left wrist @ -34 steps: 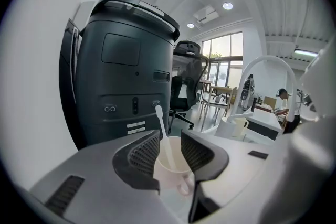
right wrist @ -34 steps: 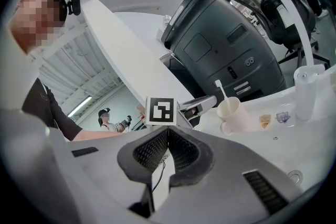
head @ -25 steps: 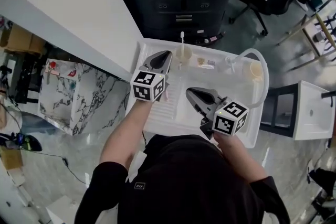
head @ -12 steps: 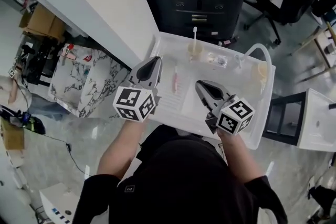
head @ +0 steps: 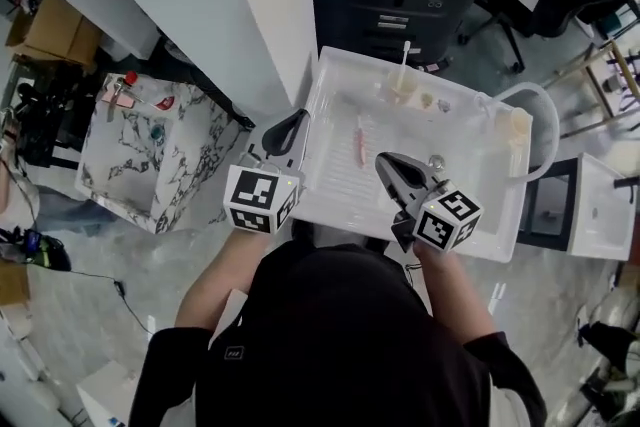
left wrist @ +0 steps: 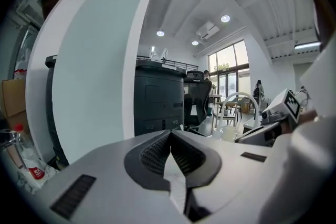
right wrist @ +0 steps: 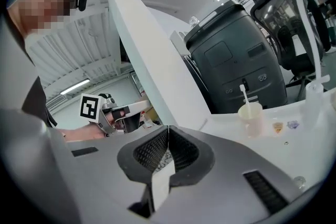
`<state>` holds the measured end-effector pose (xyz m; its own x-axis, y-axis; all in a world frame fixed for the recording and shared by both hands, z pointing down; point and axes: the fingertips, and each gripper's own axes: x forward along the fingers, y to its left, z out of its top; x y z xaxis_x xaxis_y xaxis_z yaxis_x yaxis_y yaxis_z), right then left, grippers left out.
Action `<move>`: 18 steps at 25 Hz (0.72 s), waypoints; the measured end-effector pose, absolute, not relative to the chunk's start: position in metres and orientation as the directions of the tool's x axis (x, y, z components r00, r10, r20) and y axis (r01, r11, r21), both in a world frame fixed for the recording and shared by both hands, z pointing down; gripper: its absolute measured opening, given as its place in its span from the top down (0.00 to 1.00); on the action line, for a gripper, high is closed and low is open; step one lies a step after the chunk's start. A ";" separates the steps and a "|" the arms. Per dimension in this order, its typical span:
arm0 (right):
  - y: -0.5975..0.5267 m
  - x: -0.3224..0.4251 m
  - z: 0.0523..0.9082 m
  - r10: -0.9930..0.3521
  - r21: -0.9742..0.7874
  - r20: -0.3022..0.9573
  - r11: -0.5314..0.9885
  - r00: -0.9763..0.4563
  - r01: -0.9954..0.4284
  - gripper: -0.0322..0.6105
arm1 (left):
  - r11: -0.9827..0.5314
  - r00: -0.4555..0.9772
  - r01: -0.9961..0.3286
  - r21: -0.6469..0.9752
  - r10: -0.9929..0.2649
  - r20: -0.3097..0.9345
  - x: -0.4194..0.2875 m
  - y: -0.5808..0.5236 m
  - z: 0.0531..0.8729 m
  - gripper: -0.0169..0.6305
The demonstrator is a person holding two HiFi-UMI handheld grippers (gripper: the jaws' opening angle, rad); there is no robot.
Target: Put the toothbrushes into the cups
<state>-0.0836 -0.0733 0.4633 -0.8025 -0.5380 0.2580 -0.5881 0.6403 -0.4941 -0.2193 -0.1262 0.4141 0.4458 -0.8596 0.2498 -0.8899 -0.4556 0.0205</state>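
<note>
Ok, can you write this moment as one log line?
left gripper: shut, empty, beside tray | right gripper: shut, empty, over tray | pink toothbrush: lying on tray | white toothbrush: in cup

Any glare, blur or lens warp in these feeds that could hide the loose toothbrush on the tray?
Head view: evenly lit, fairly sharp; the pink toothbrush stands out on the white tray. Left gripper view: heavy fisheye bending, dark corners; the tray barely shows. Right gripper view: same warp, but the cup is crisp.
</note>
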 end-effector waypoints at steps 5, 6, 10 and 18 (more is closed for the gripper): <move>-0.081 -0.142 0.473 -0.578 -0.511 0.281 0.585 -0.766 -0.629 0.90 | -0.525 0.516 -0.850 0.044 -0.813 0.271 -0.261 -0.130 0.427 0.95; -0.083 -0.151 0.472 -0.582 -0.511 0.281 0.582 -0.763 -0.632 0.91 | -0.539 0.530 -0.841 0.046 -0.803 0.274 -0.264 -0.132 0.430 0.95; -0.092 -0.167 0.474 -0.590 -0.478 0.309 0.582 -0.746 -0.658 0.91 | -0.566 0.564 -0.821 0.080 -0.778 0.277 -0.270 -0.138 0.442 0.95; -0.123 -0.157 0.539 -0.541 -0.459 0.469 0.525 -0.698 -0.716 0.90 | -0.543 0.553 -0.831 0.123 -0.779 0.294 -0.276 -0.155 0.468 0.95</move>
